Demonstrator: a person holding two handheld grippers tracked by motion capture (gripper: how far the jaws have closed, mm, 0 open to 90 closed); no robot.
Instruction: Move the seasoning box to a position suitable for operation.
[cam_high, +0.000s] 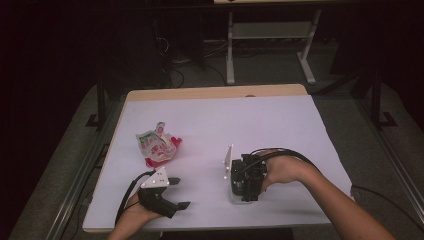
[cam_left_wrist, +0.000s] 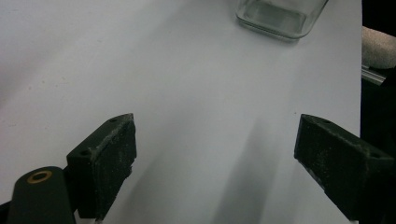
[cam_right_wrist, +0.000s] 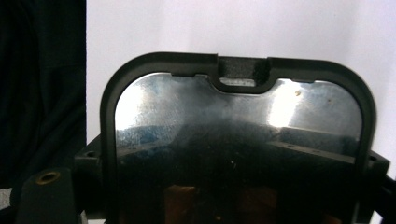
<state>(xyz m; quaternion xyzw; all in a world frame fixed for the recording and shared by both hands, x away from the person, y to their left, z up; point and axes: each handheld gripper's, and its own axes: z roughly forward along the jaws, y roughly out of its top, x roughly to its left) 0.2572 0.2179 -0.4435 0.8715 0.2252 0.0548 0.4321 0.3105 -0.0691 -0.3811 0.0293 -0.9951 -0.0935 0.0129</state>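
Black left gripper (cam_high: 181, 192), black right gripper (cam_high: 245, 192): white three-cornered plates, trailing black cables, brass-ringed screw holes.

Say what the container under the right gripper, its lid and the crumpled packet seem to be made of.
Container: clear glass, or possibly hard plastic; thick see-through walls.
Lid, between the right gripper's jaws: dark matte rim, probably plastic, around a glossy, mirror-like panel.
Packet: thin printed film, wrinkled, red and white.
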